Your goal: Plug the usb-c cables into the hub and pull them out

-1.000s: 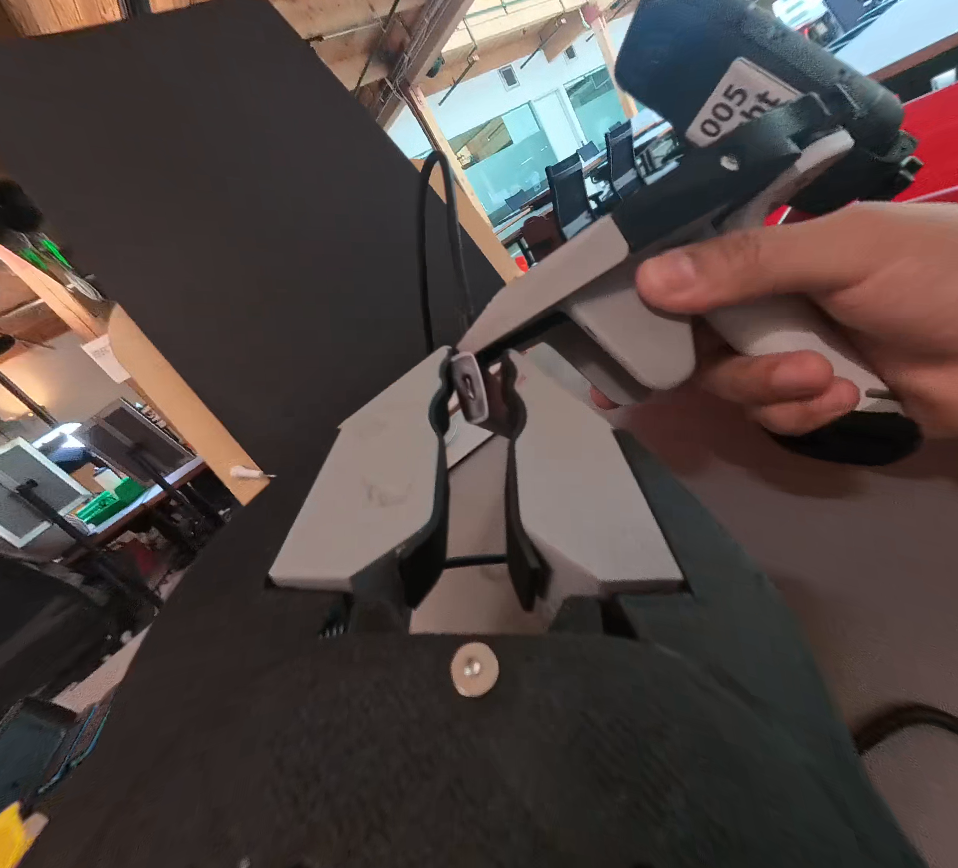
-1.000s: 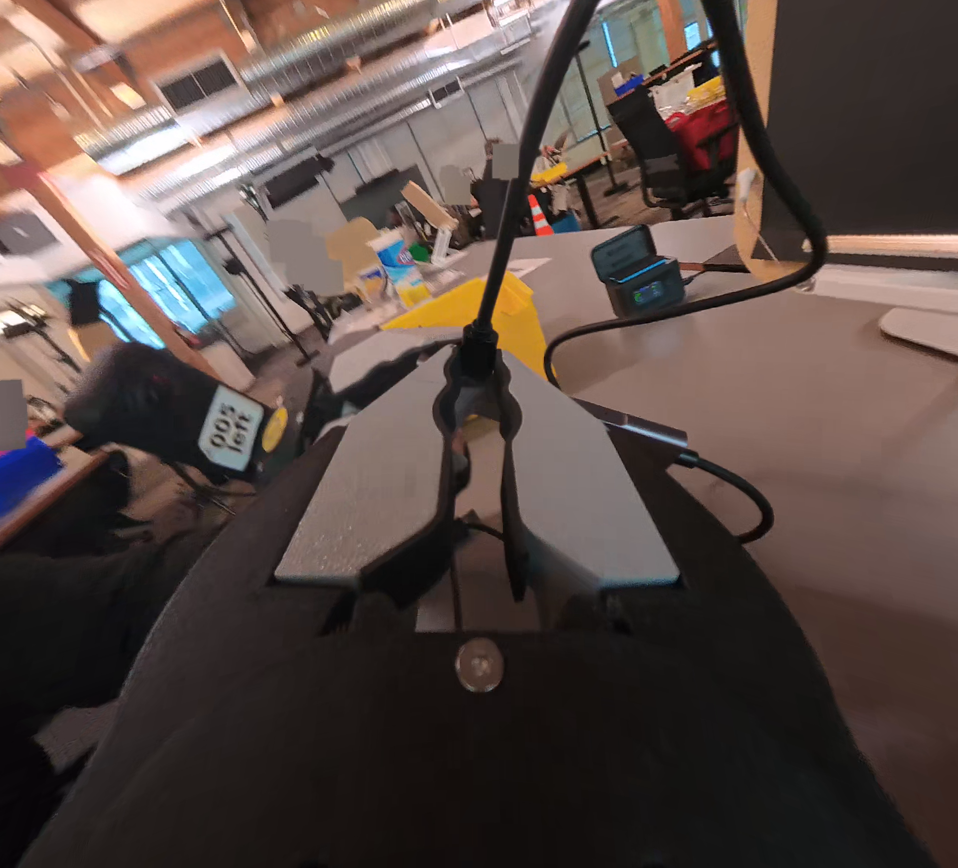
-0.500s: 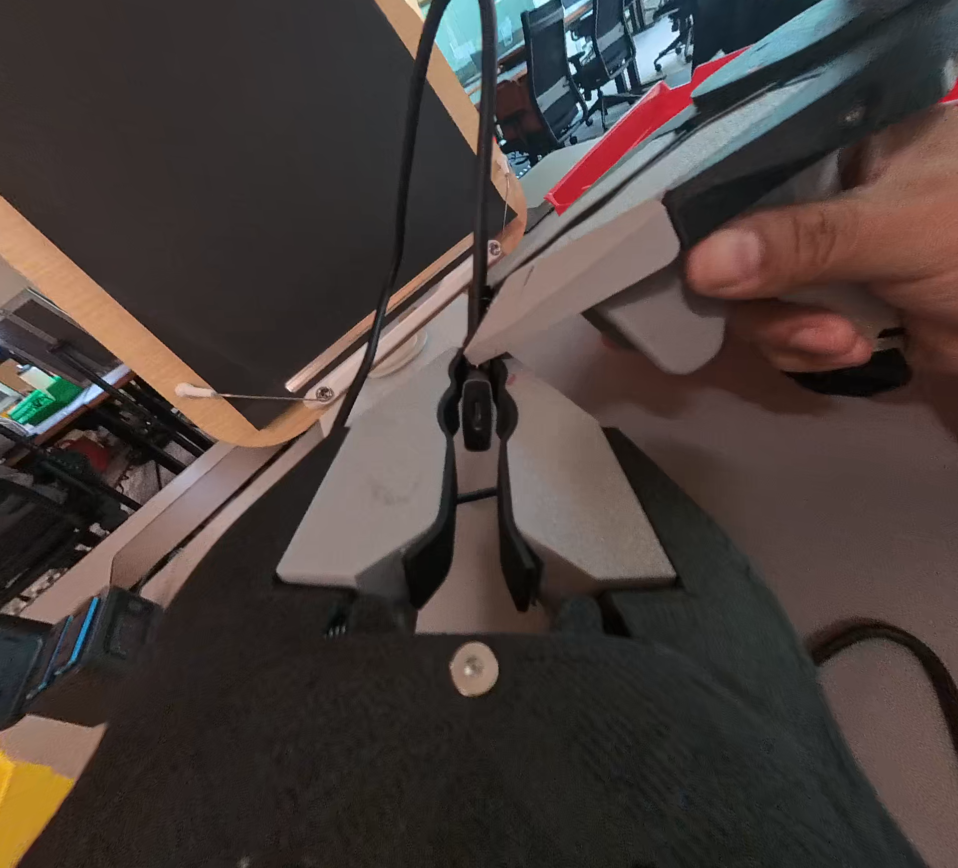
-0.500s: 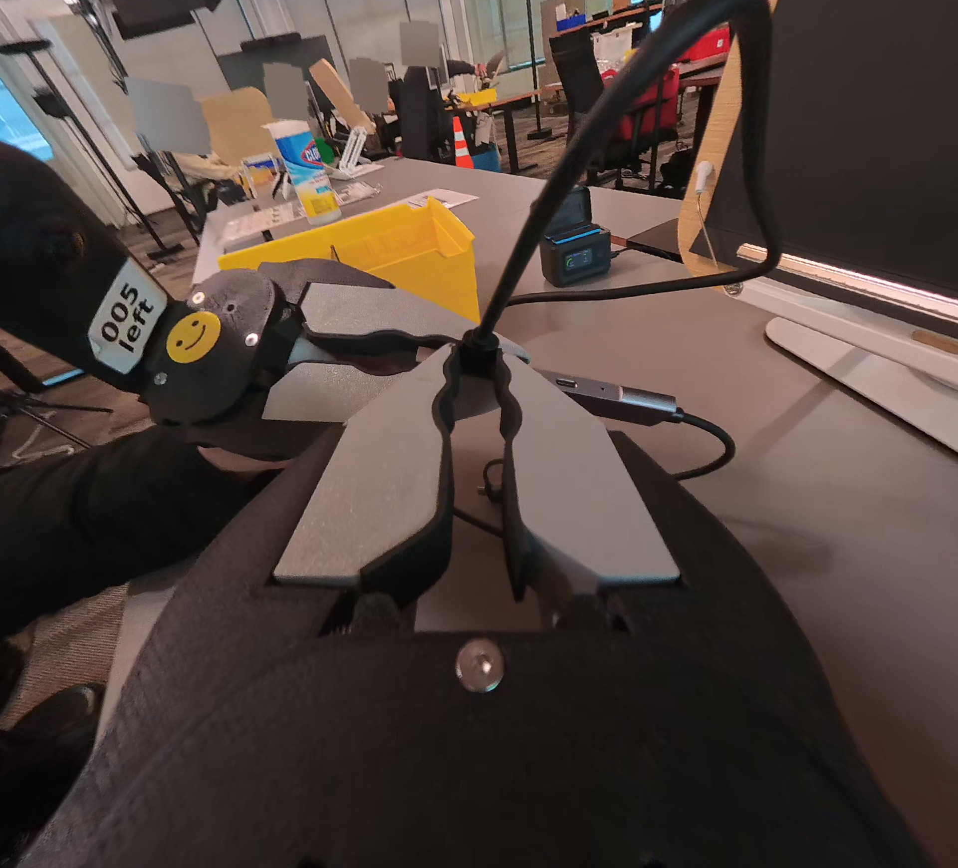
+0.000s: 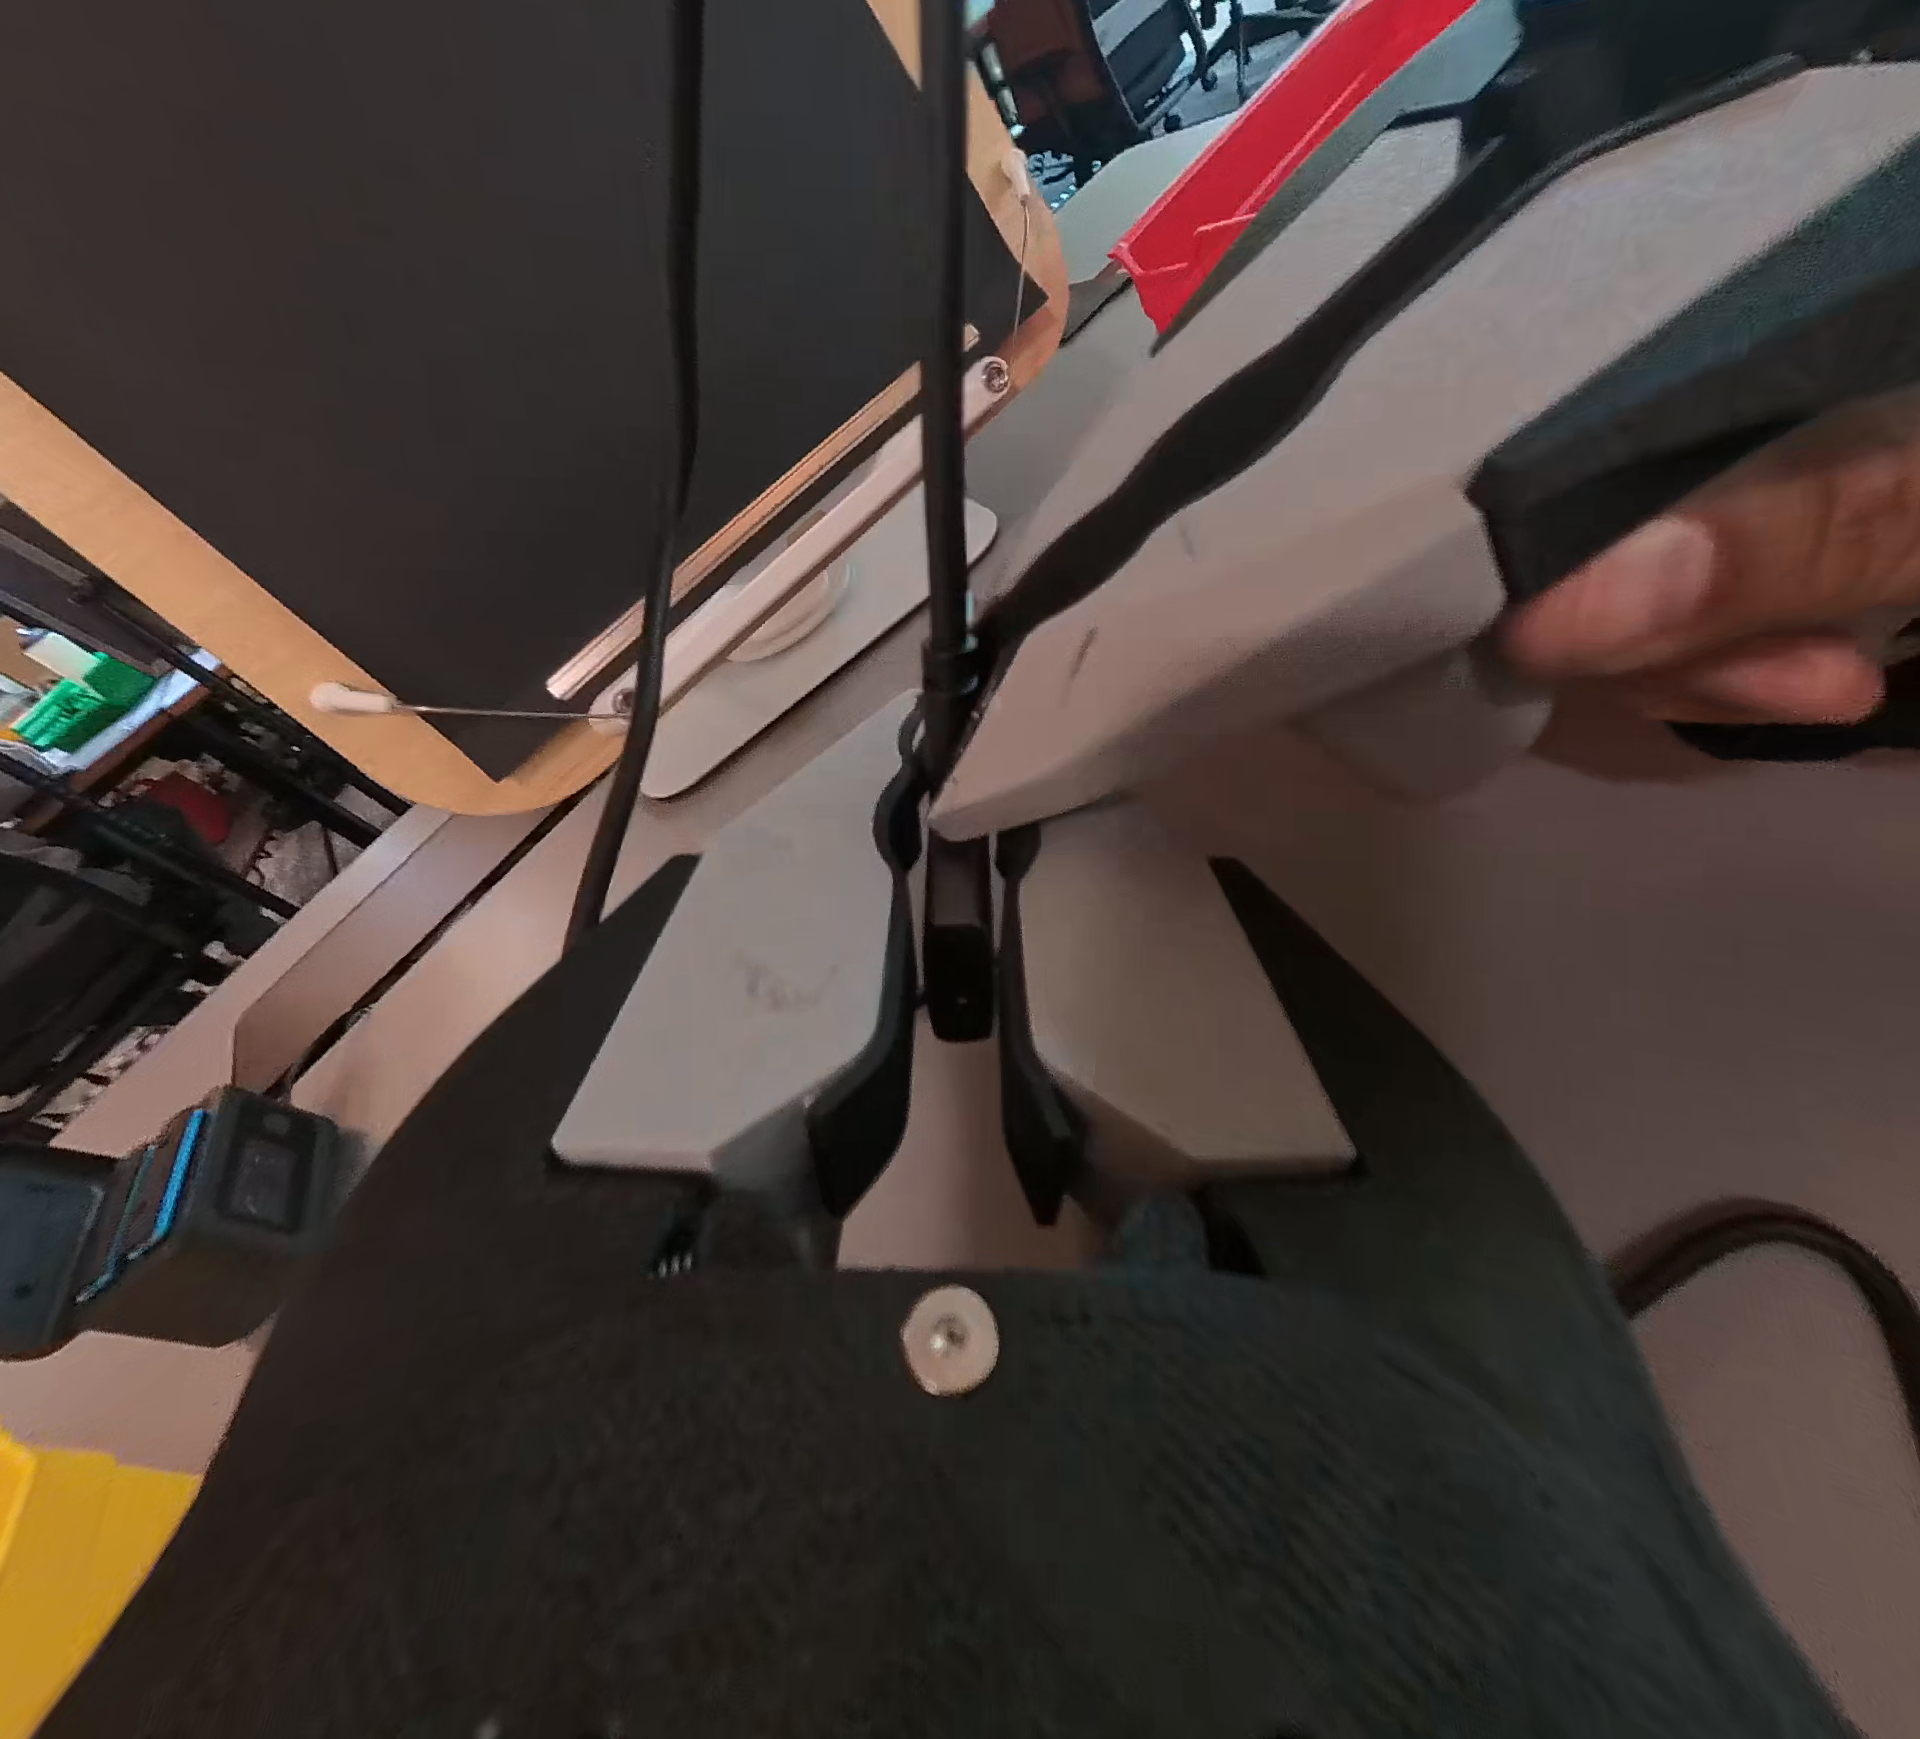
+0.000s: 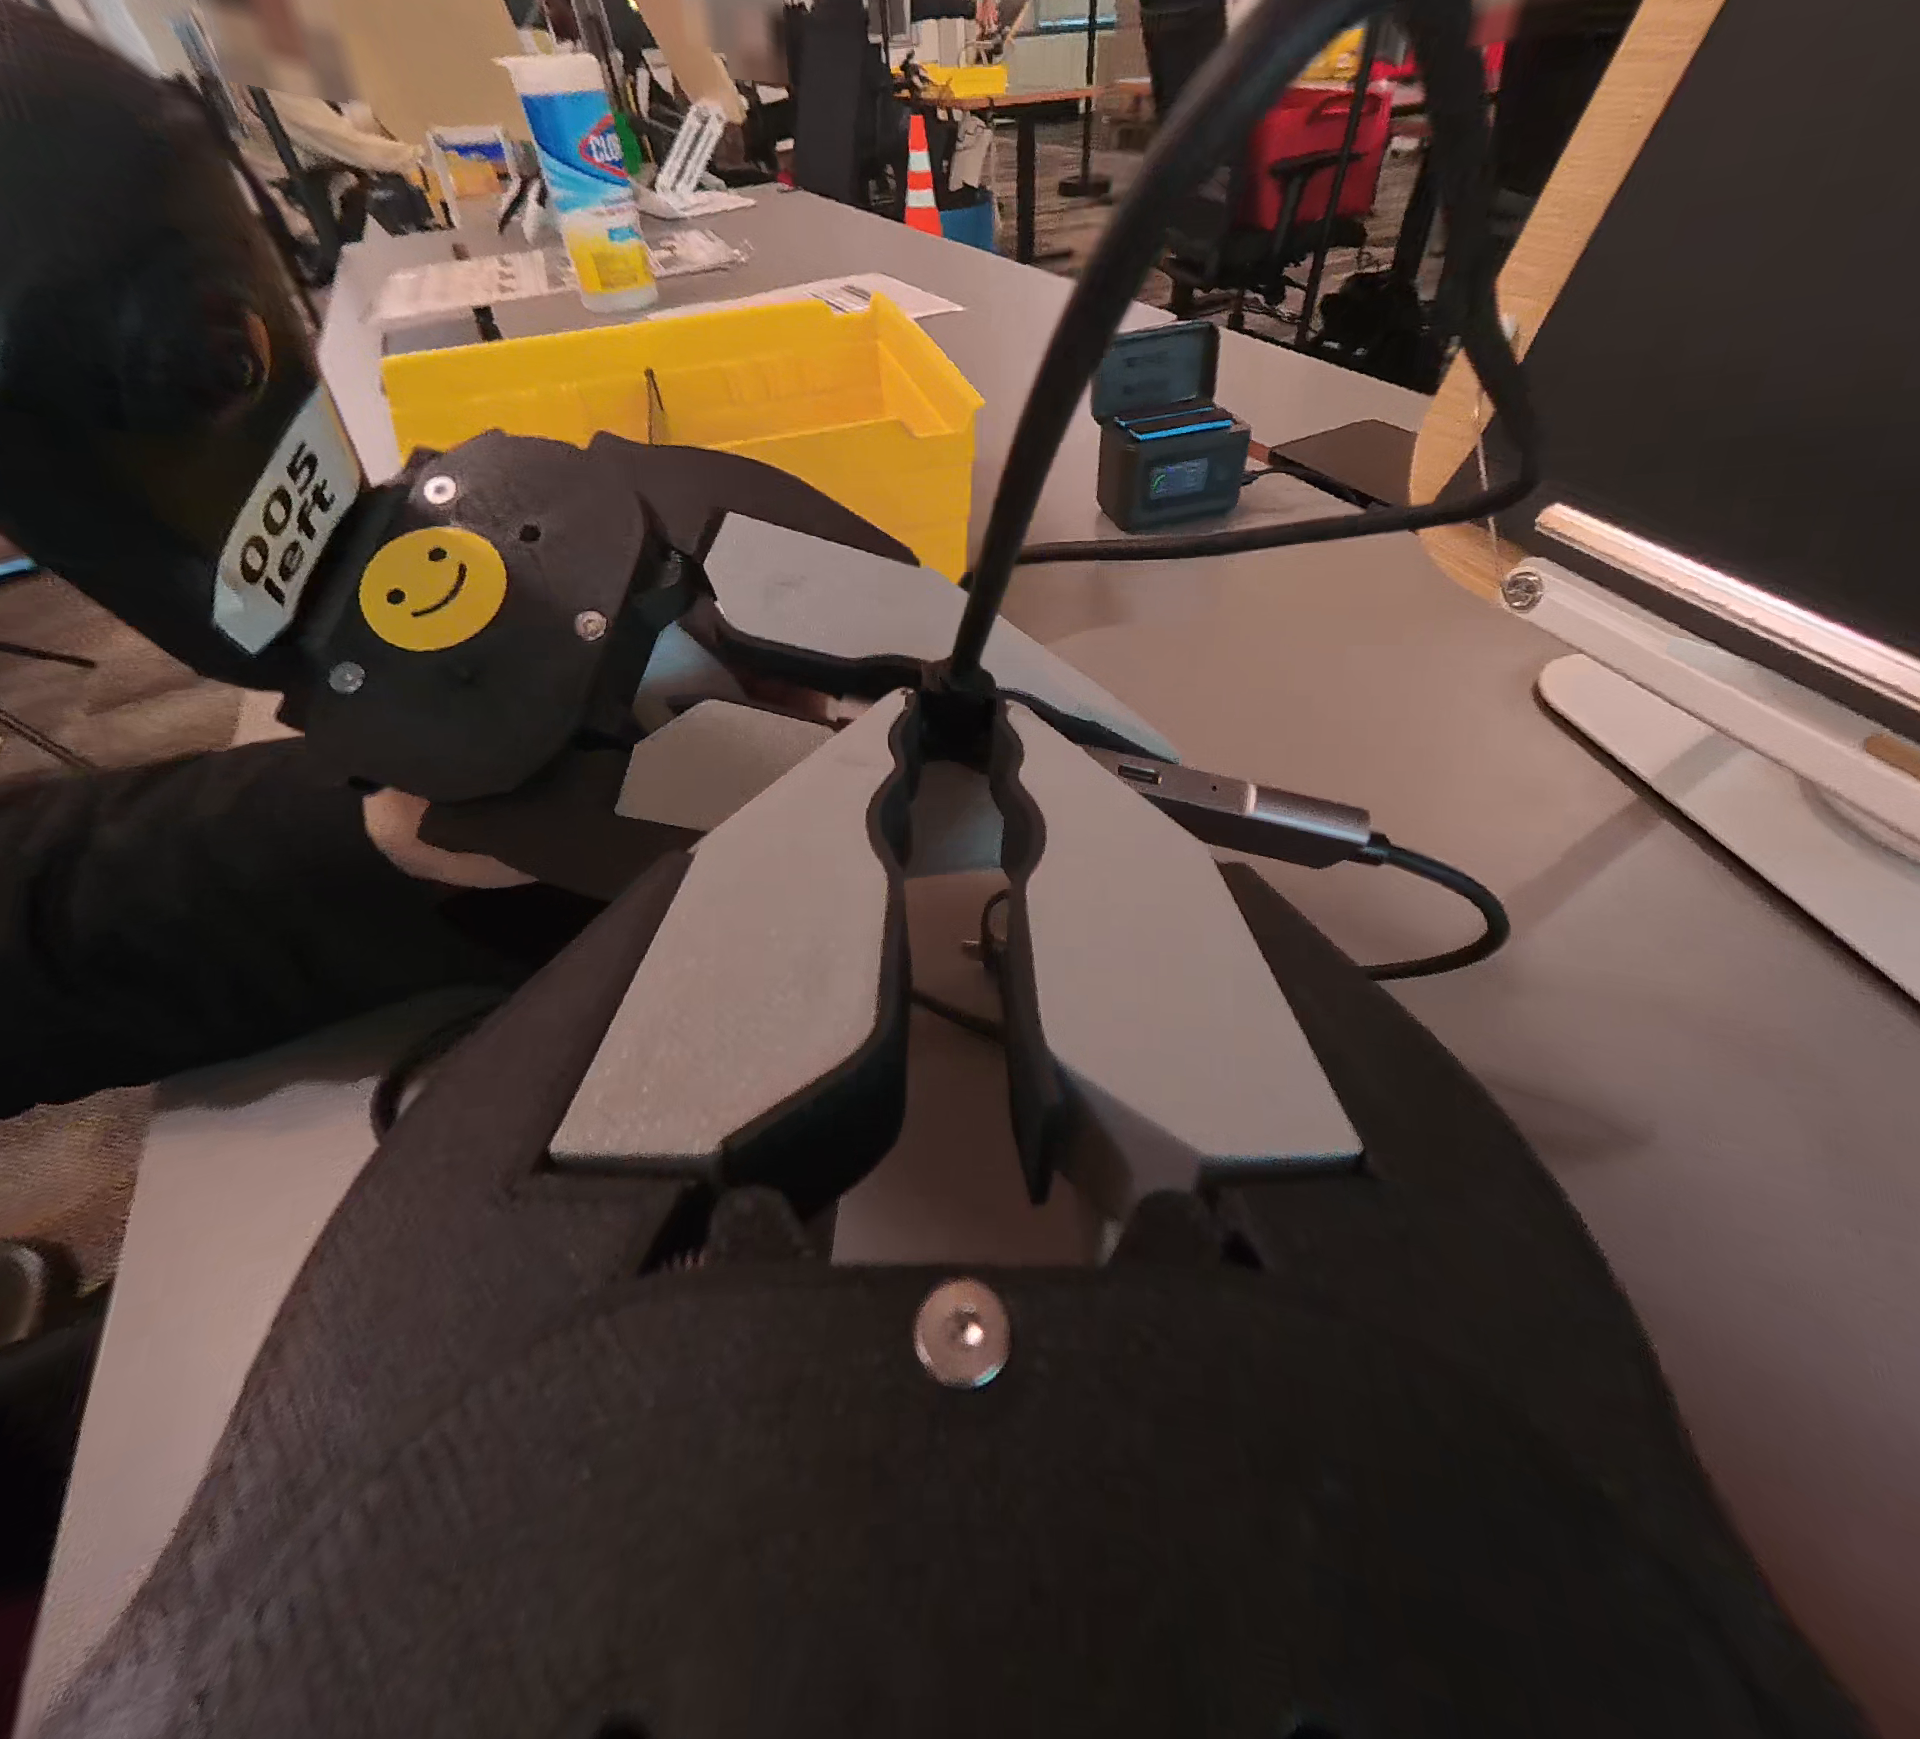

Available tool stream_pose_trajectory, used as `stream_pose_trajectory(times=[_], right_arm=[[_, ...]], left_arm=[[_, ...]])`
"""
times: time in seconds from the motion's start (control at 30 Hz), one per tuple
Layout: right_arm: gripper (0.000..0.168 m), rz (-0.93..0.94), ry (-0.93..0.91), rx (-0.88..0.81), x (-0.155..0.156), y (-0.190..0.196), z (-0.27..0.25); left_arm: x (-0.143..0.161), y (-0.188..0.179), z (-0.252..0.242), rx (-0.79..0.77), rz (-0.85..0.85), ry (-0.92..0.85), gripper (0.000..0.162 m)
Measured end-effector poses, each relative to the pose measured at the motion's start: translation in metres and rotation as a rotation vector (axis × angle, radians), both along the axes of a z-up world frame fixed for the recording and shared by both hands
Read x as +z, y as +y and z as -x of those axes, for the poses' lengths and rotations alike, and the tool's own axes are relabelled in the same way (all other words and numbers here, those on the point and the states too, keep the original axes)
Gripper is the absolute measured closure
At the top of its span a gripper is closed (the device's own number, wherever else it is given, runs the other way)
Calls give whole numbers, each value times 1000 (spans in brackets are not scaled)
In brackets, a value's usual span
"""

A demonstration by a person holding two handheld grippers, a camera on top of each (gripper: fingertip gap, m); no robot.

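Left gripper (image 5: 951,842) pinches the dark hub (image 5: 958,946) end-on; the hub sits upright between its fingers, above the table (image 5: 1507,910) near the monitor-stand edge. Right gripper (image 6: 951,733) is pressed together on the plug of the black cable (image 6: 1049,401), right where the strain relief meets the plug body. The two gripper tips meet, so I judge the plug is at or in the hub's port; the joint itself is hidden.

A second, silver hub (image 6: 1242,801) with its own thin lead lies on the table just beyond my right fingers.

Handling notes: plug is small, rigid, smooth plastic, likely to slip if gripped off-centre. Cable is springy and arches high, so it will tug sideways. Hold the plug shell, never the cord. Hub is light; it needs firm counter-hold.
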State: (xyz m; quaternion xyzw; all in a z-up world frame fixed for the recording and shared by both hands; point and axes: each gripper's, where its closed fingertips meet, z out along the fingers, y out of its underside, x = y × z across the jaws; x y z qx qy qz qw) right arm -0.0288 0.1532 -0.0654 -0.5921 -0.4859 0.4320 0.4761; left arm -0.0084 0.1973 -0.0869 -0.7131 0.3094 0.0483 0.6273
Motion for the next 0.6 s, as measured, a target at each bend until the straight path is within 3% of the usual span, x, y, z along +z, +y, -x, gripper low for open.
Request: stream_pose_trajectory(times=[0.13,0.43,0.6], right_arm=[[159,-10,40,-26,7,0,0],[159,-9,-28,-77,-5,7,-1],[160,218,107,-19,1,10,-2]], left_arm=[[5,-3,-4,-64,47,-139,156],[-9,1,-6,-76,118,-180,156],[-6,2,-6,-79,101,-207,155]])
